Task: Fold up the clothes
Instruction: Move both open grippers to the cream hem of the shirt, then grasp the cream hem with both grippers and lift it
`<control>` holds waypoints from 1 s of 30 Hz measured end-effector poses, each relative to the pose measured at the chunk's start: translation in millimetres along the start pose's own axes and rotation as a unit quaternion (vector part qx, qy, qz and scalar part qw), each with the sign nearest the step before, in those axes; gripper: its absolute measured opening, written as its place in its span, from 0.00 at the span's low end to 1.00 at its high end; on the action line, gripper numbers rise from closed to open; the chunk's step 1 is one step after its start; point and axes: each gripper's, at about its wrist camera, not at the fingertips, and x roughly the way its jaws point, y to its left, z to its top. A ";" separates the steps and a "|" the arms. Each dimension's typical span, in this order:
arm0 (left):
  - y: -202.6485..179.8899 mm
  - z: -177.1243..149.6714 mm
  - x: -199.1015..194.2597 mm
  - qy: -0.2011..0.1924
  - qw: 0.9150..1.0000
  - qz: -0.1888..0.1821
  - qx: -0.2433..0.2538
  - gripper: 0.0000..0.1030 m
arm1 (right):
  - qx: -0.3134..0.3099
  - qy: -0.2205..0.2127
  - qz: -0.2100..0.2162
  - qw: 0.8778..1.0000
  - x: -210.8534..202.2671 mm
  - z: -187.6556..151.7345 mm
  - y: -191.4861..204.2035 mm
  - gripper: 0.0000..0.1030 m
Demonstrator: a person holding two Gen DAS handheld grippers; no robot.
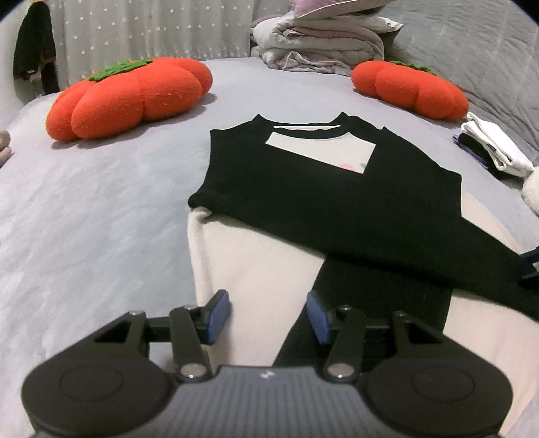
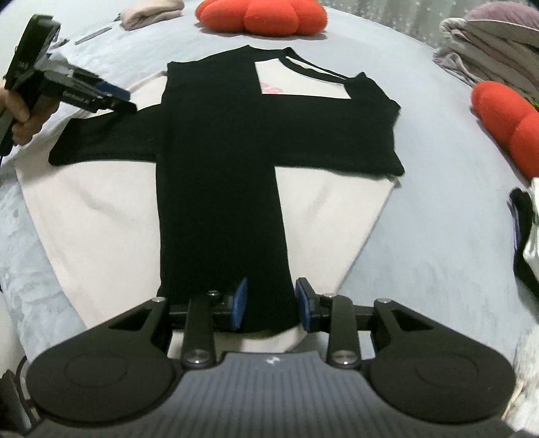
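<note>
A white shirt with black sleeves [image 2: 219, 134] lies flat on the grey bed [image 2: 438, 219], collar at the far end. Its sleeves are folded inward and form a black cross: one runs across the chest, the other runs down the middle [image 2: 222, 236] toward me. My right gripper [image 2: 272, 308] is open over the near end of that sleeve, and the cloth lies between its blue pads without being pinched. My left gripper [image 1: 268, 316] is open above the shirt's [image 1: 320, 188] white hem area, empty. In the right wrist view a hand [image 2: 20, 111] holds the left gripper [image 2: 126, 101] at the cross-sleeve's left end.
Two orange pumpkin cushions [image 1: 128, 97] [image 1: 411, 87] sit at the far side of the bed. A pile of folded quilts [image 1: 320, 40] lies behind them. A stack of folded clothes [image 1: 492, 148] rests to the shirt's right. A folded pale garment [image 2: 148, 13] lies at far left.
</note>
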 end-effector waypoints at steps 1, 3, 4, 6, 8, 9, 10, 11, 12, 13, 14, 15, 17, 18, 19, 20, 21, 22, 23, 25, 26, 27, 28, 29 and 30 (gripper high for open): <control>-1.3 -1.5 -1.4 -0.001 1.000 0.004 0.002 0.51 | 0.003 -0.002 -0.003 1.000 -1.5 -2.4 0.9 0.34; -2.8 -4.6 -4.3 -0.003 1.000 0.010 0.004 0.51 | 0.009 -0.005 -0.008 1.000 -4.4 -7.1 2.7 0.34; -3.0 -6.2 -5.7 -0.004 1.000 0.012 0.004 0.51 | 0.011 -0.008 -0.011 1.000 -5.8 -9.1 4.1 0.34; -1.8 -9.8 -8.8 -0.006 1.000 0.012 -0.002 0.51 | 0.016 -0.013 -0.016 1.000 -8.6 -13.5 7.3 0.34; -0.6 -13.4 -11.8 -0.008 1.000 0.011 -0.007 0.51 | 0.019 -0.017 -0.022 0.999 -10.8 -17.3 9.9 0.34; 0.1 -15.1 -13.7 -0.008 1.000 0.011 -0.012 0.51 | 0.021 -0.019 -0.023 0.999 -12.7 -19.4 10.3 0.34; -0.2 -16.7 -15.7 -0.008 1.000 0.012 -0.015 0.51 | 0.024 -0.020 -0.024 0.999 -14.5 -21.3 10.5 0.34; -0.5 -18.3 -17.7 -0.008 1.000 0.012 -0.018 0.51 | 0.028 -0.021 -0.024 0.999 -16.2 -23.3 10.2 0.34; -1.1 -20.1 -20.0 -0.009 1.000 0.014 -0.019 0.51 | 0.032 -0.022 -0.024 0.999 -17.8 -25.6 10.1 0.35; -2.1 -22.3 -22.4 -0.010 1.000 0.018 -0.019 0.51 | 0.035 -0.023 -0.024 0.999 -19.4 -27.7 10.1 0.35; -3.0 -24.5 -24.8 -0.011 1.000 0.021 -0.019 0.51 | 0.037 -0.022 -0.025 0.999 -20.7 -30.0 10.4 0.36; -3.9 -26.6 -27.2 -0.012 0.999 0.024 -0.019 0.51 | 0.038 -0.020 -0.026 0.999 -21.9 -32.7 11.1 0.36; -3.1 -32.8 -31.4 -0.002 0.999 0.032 -0.029 0.56 | 0.038 -0.016 -0.029 0.999 -23.6 -38.2 13.3 0.37; -2.6 -36.0 -33.4 0.003 0.999 0.035 -0.035 0.56 | 0.038 -0.015 -0.031 0.999 -24.6 -41.1 14.7 0.37; -2.6 -39.9 -36.9 0.003 0.999 0.037 -0.037 0.56 | 0.038 -0.014 -0.033 0.999 -25.7 -43.8 16.0 0.37; -2.6 -43.9 -40.5 0.002 0.998 0.038 -0.039 0.56 | 0.040 -0.015 -0.034 0.999 -27.0 -45.9 17.4 0.37; -2.7 -47.8 -44.0 0.000 0.998 0.040 -0.042 0.56 | 0.040 -0.015 -0.035 0.998 -28.0 -48.0 18.7 0.37; -3.3 -51.8 -48.1 0.000 0.998 0.042 -0.043 0.56 | 0.041 -0.015 -0.036 0.998 -29.1 -50.1 20.0 0.37; -3.6 -55.7 -51.9 0.000 0.998 0.045 -0.043 0.56 | 0.042 -0.015 -0.037 0.998 -30.5 -51.9 21.1 0.37; -4.1 -63.4 -59.4 -0.001 0.998 0.050 -0.043 0.56 | 0.045 -0.016 -0.039 0.998 -33.3 -55.9 23.2 0.37; -4.7 -66.2 -62.6 -0.002 0.998 0.055 -0.041 0.56 | 0.047 -0.016 -0.040 0.998 -34.6 -58.0 24.1 0.37; -5.4 -68.5 -66.0 -0.002 0.997 0.060 -0.039 0.56 | 0.048 -0.016 -0.041 0.998 -35.6 -60.5 25.2 0.37; -6.1 -70.8 -69.4 -0.002 0.997 0.065 -0.037 0.56 | 0.050 -0.016 -0.041 0.998 -36.7 -62.8 26.5 0.37; -5.5 -73.5 -72.6 0.000 0.997 0.067 -0.039 0.56 | 0.051 -0.017 -0.042 0.998 -37.7 -64.7 27.6 0.37; -4.7 -76.2 -75.7 0.002 0.997 0.070 -0.041 0.56 | 0.053 -0.017 -0.043 0.998 -38.6 -66.7 28.8 0.37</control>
